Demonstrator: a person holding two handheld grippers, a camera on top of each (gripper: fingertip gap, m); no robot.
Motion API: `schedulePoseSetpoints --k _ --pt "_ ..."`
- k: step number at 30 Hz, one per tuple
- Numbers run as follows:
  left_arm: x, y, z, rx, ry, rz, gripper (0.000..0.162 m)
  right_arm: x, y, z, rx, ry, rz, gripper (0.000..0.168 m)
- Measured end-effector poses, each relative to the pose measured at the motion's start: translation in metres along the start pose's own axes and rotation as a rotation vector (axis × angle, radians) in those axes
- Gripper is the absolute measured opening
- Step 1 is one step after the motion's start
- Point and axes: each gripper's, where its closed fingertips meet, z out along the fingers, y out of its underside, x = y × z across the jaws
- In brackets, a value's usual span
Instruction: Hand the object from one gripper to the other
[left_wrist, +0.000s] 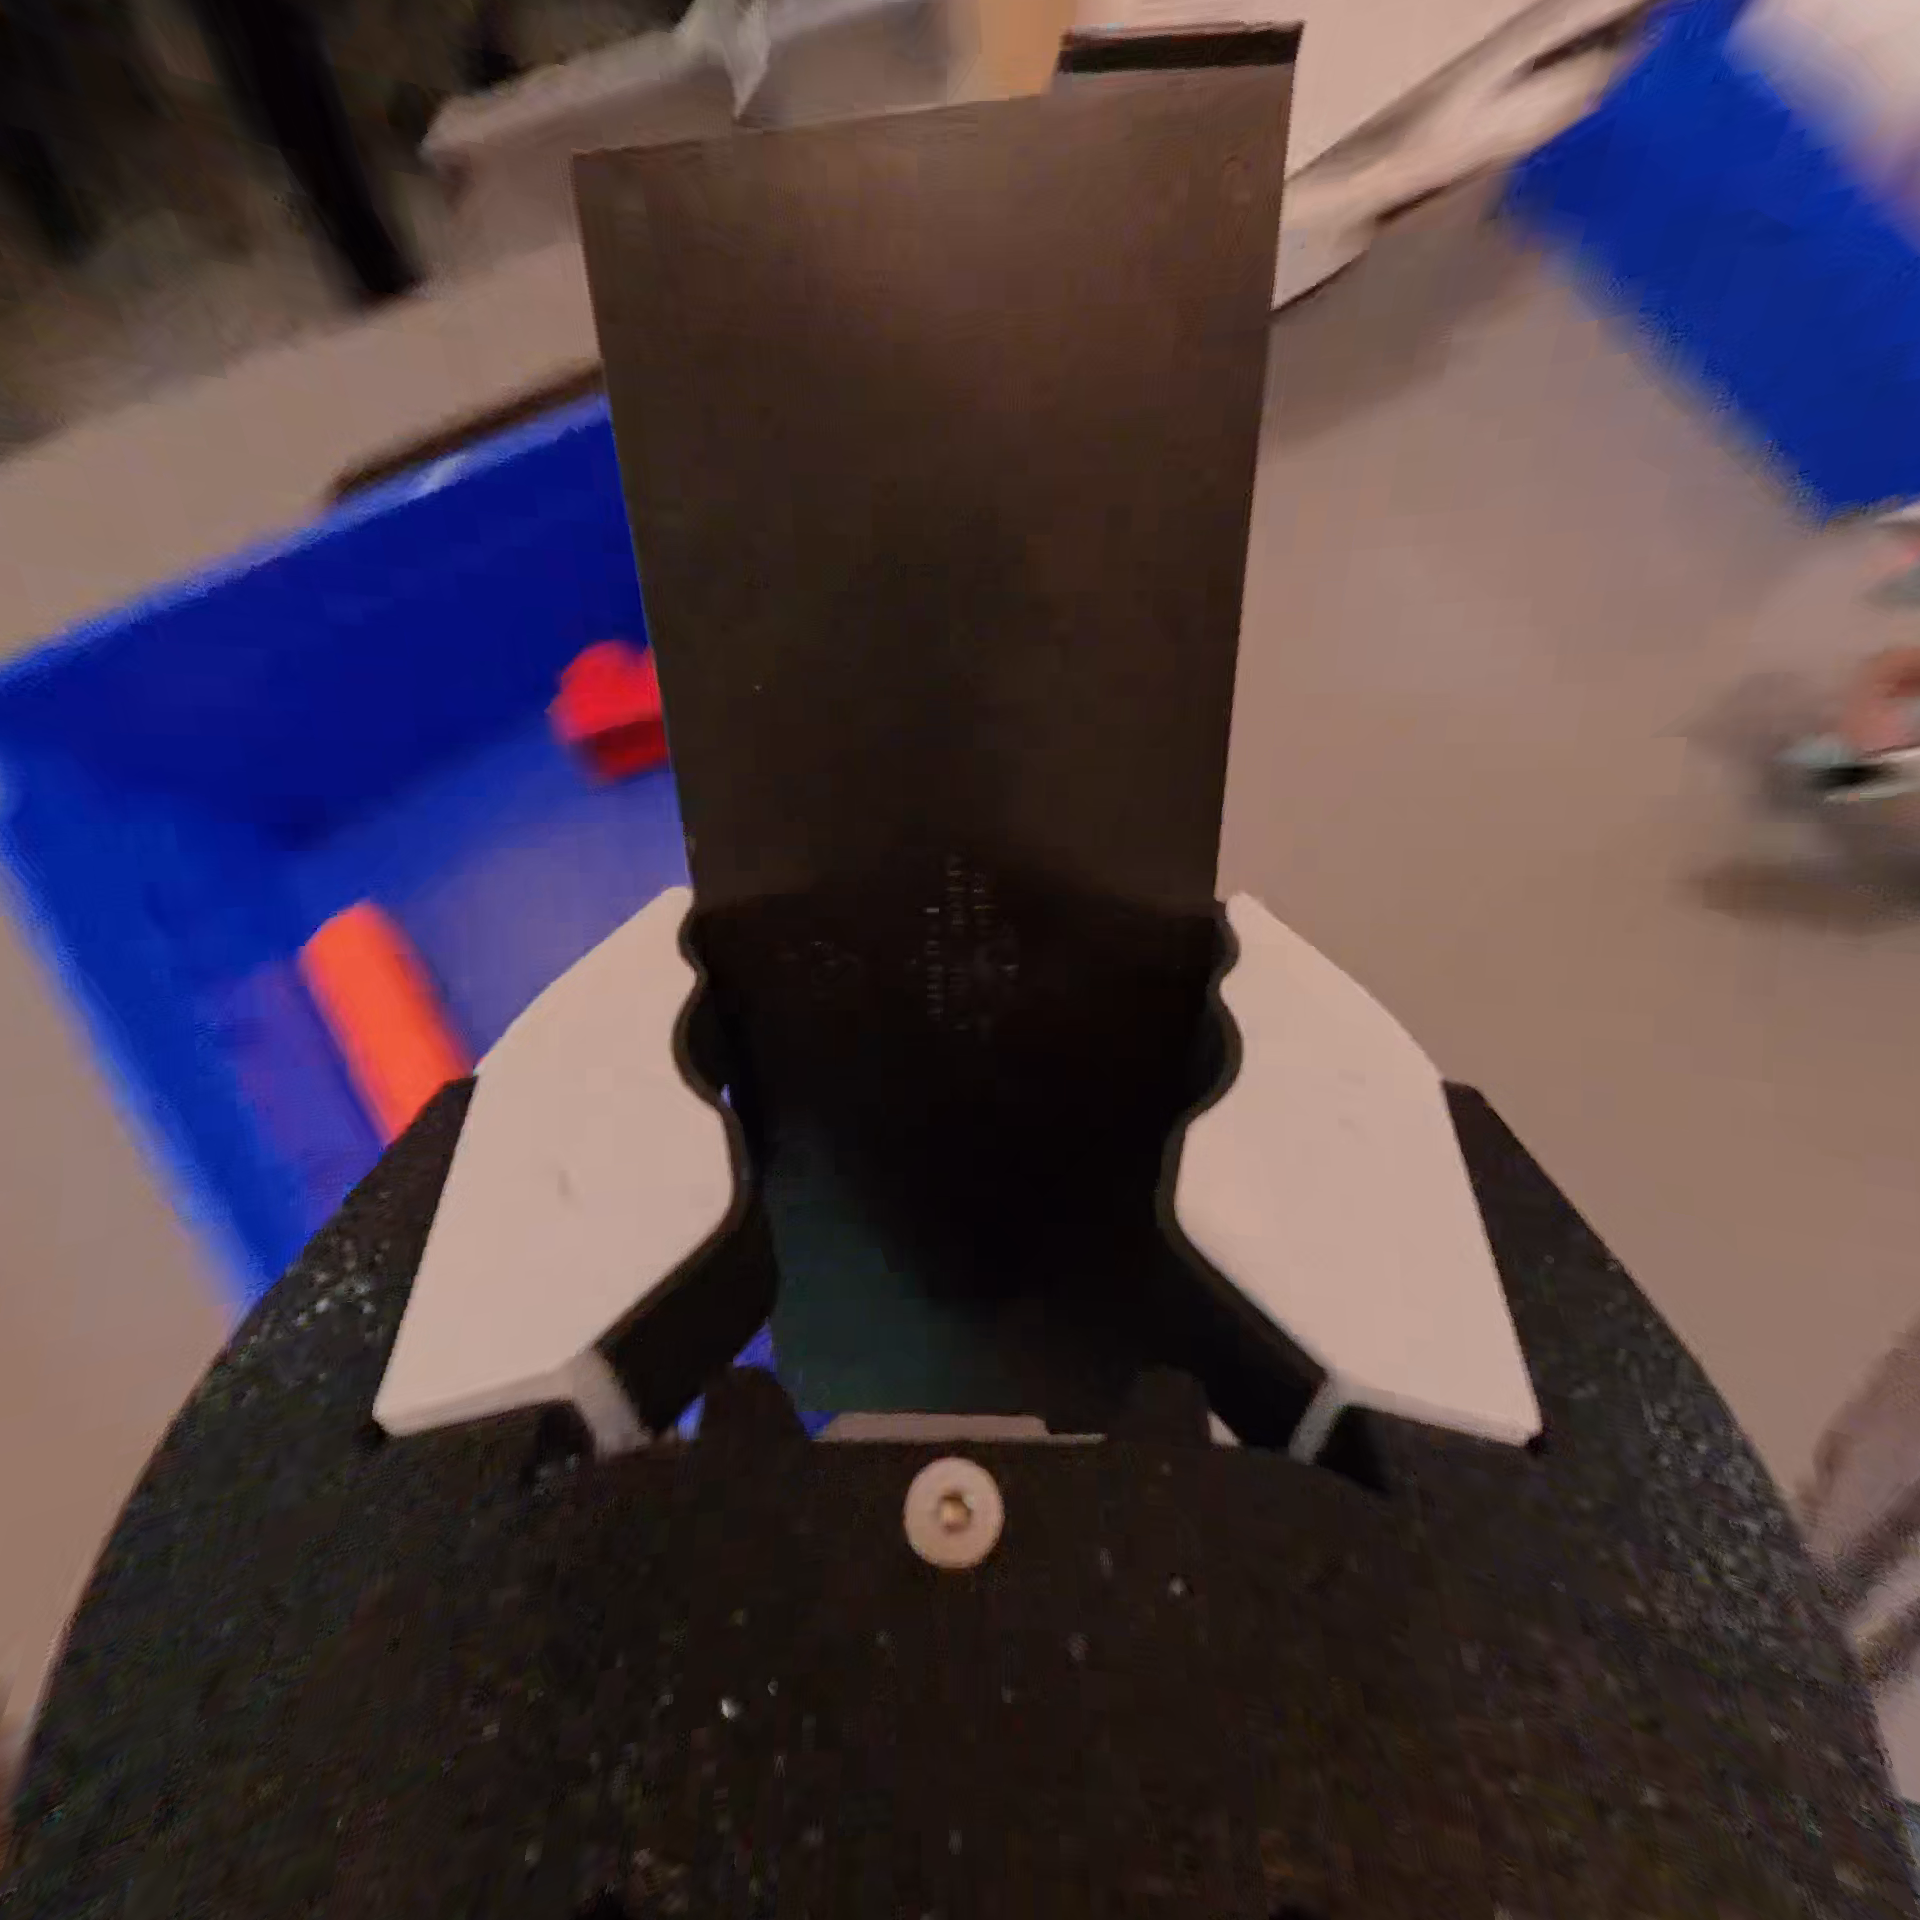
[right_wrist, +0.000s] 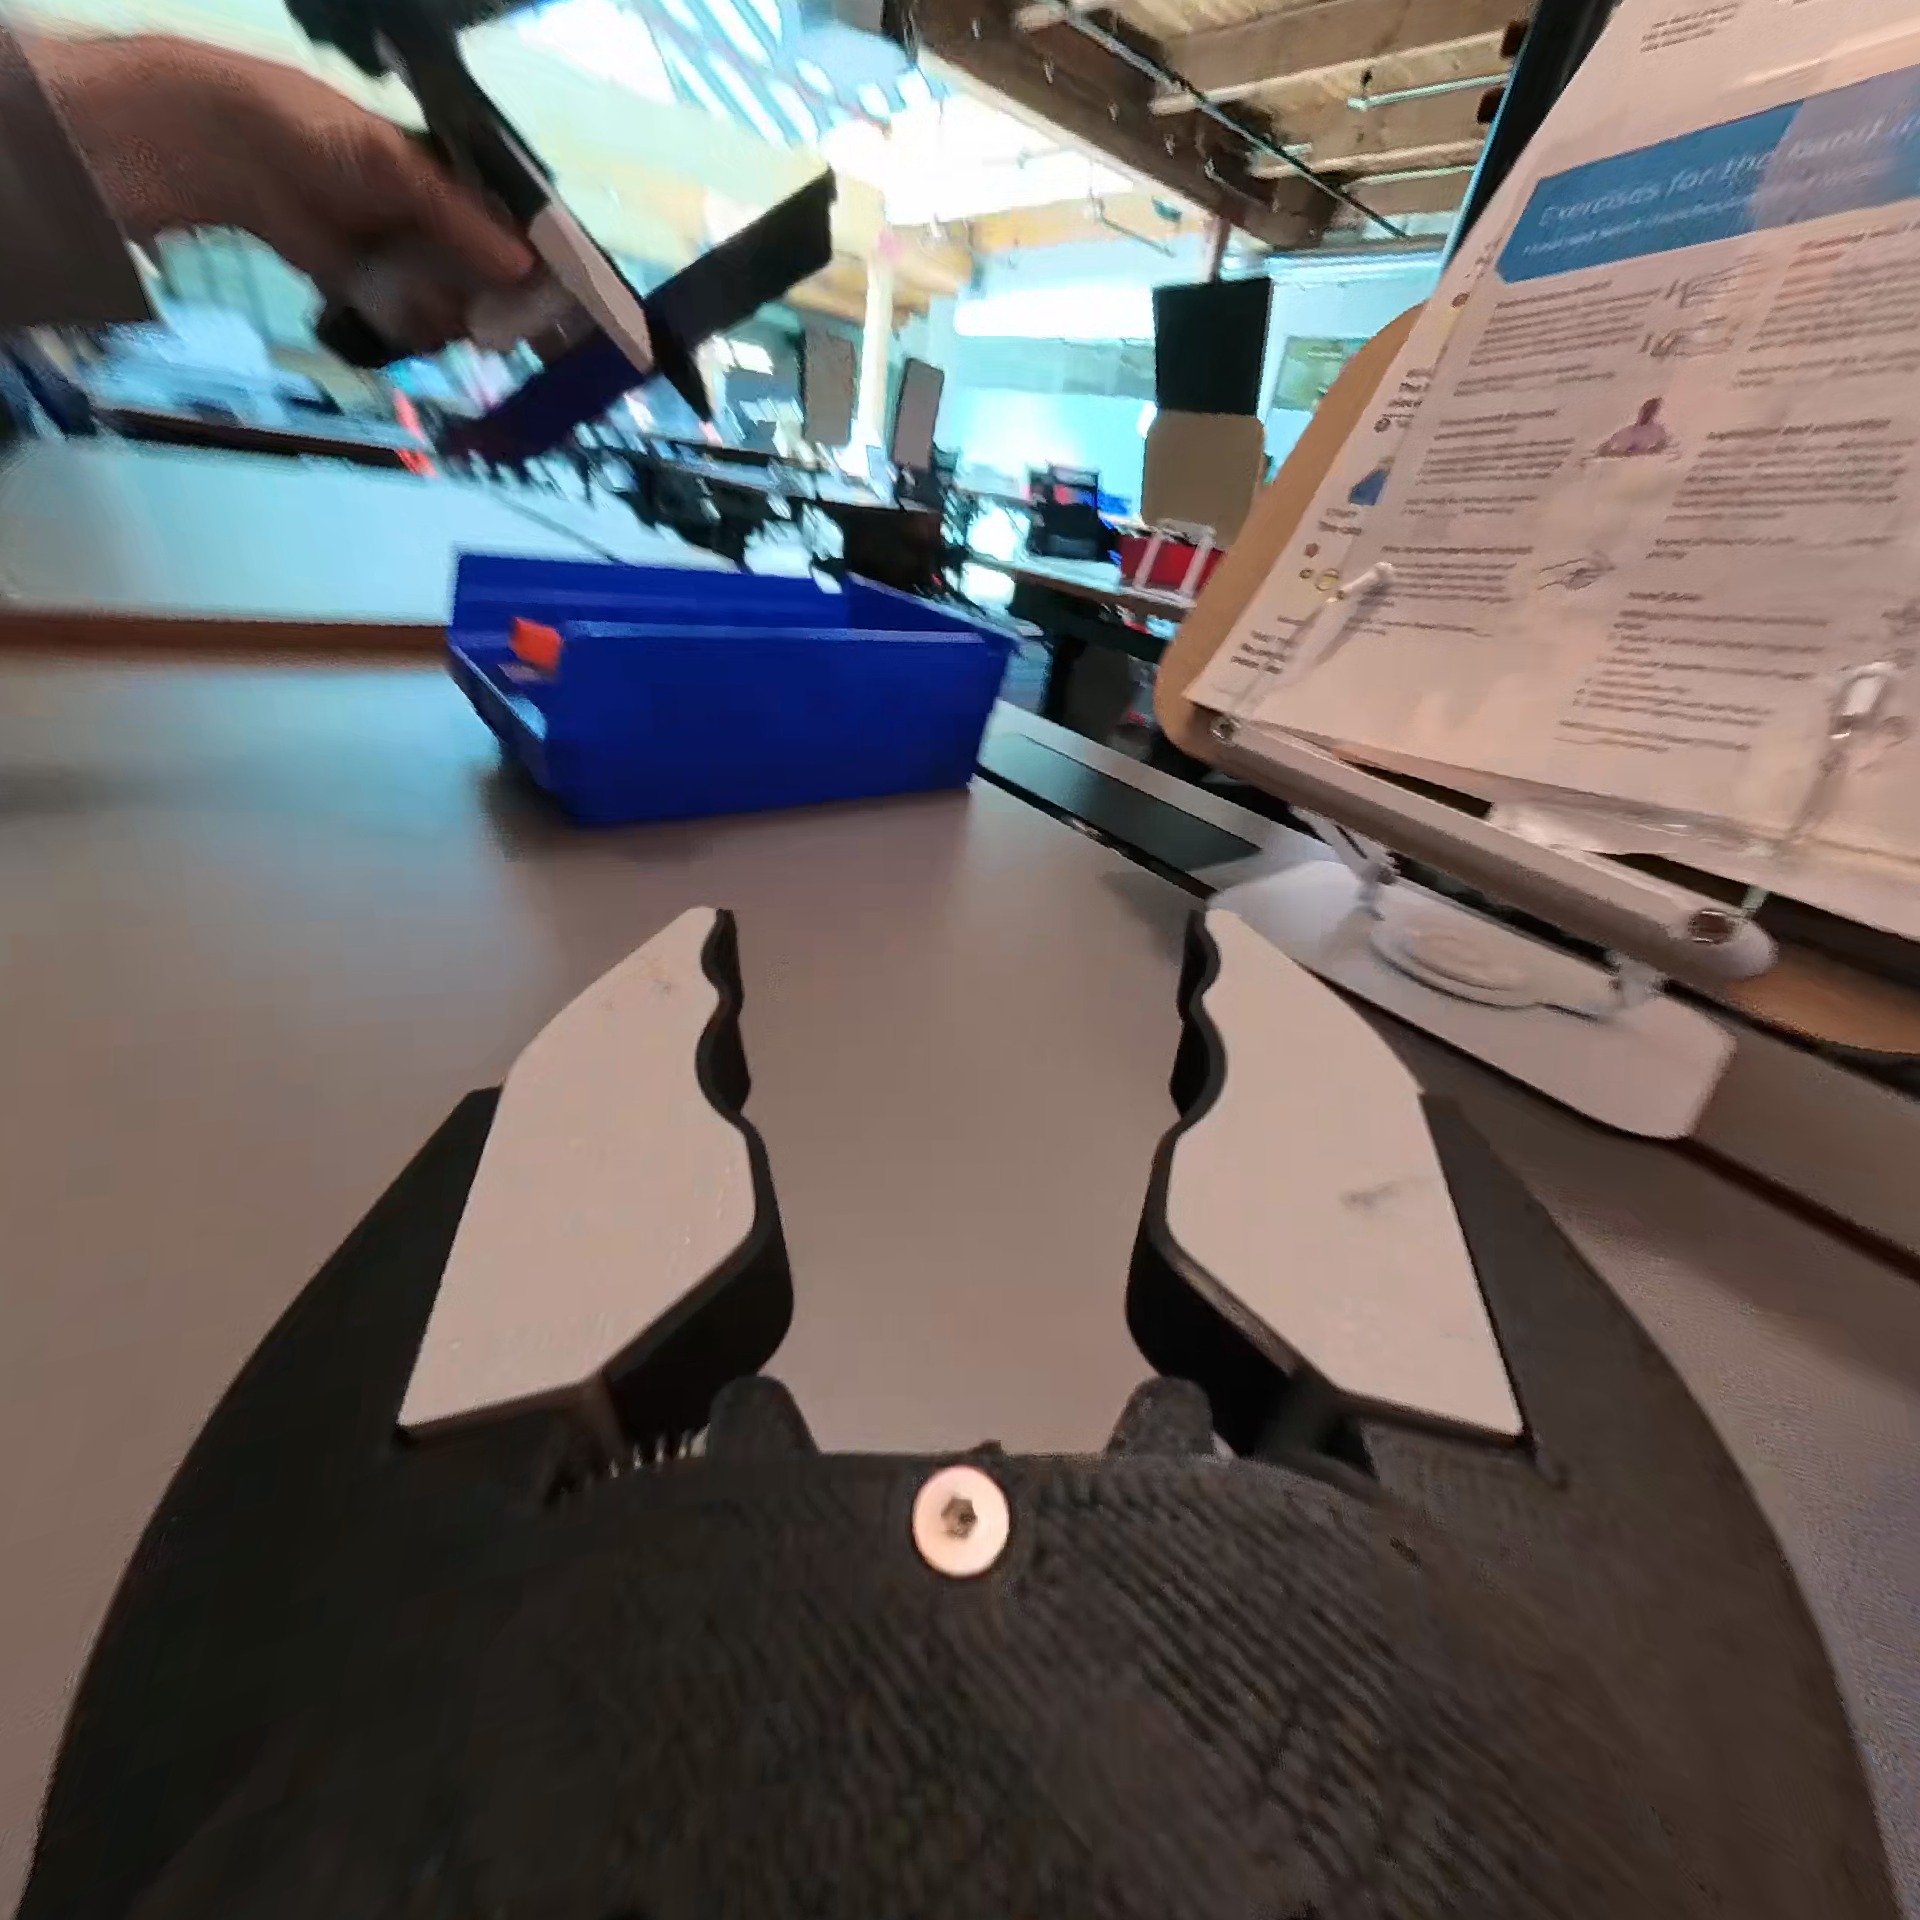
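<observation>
Nearest in the left wrist view, the left gripper (left_wrist: 956, 1039) has its two fingers closed against the long edges of a flat dark plate (left_wrist: 935, 499), gripping it by its near end. Most of the plate's length juts forward past the fingertips, probably so the other gripper has free length to take.

In the right wrist view, the right gripper (right_wrist: 961, 997) sits low over the grey table (right_wrist: 260, 935), its two fingers spread wide with nothing between them; it looks ready to receive. The plate is well apart from it, up at the top left of that view, carried in the left gripper by a person's hand (right_wrist: 260, 177). The handover is judged not yet begun: the two grippers must first come together.

Farther off, one blue bin (right_wrist: 748, 717) rests on the table. Seen from the left gripper, it holds one orange cylinder (left_wrist: 379, 1018) and one red piece (left_wrist: 608, 707); a second blue shape (left_wrist: 1704, 270) shows blurred at top right. To the right stands one document stand (right_wrist: 1455, 821) bearing printed pages (right_wrist: 1662, 468).
</observation>
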Motion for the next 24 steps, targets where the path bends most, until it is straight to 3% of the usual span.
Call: schedulePoseSetpoints --k 3,5,9,13,16,18,21,24 --pt "0.095 -0.023 -0.007 0.237 0.424 0.011 0.088 -0.012 -0.017 0.005 0.114 -0.112 0.143 0.085" --pt "0.151 -0.021 -0.003 0.315 0.686 0.008 0.087 -0.019 -0.030 0.010 0.159 -0.214 0.254 0.092" --pt "0.231 0.005 0.032 0.364 1.042 0.114 0.087 -0.017 -0.083 0.020 0.271 -0.439 0.409 0.091" --pt "0.282 0.033 0.038 0.346 1.486 0.170 0.087 -0.029 -0.112 0.026 0.167 -0.731 0.375 0.089" --pt "0.296 0.059 0.042 0.276 1.675 0.225 0.087 -0.054 -0.105 0.016 0.051 -0.934 0.297 0.082" --pt "0.300 0.070 0.044 0.262 1.744 0.224 0.088 -0.066 -0.086 0.018 -0.018 -0.972 0.230 0.080" --pt "0.299 0.073 0.044 0.286 1.785 0.205 0.088 -0.076 -0.076 0.030 -0.039 -1.021 0.277 0.050" --pt "0.295 0.072 0.044 0.298 1.826 0.155 0.088 -0.084 -0.076 0.044 -0.001 -1.036 0.336 0.040"
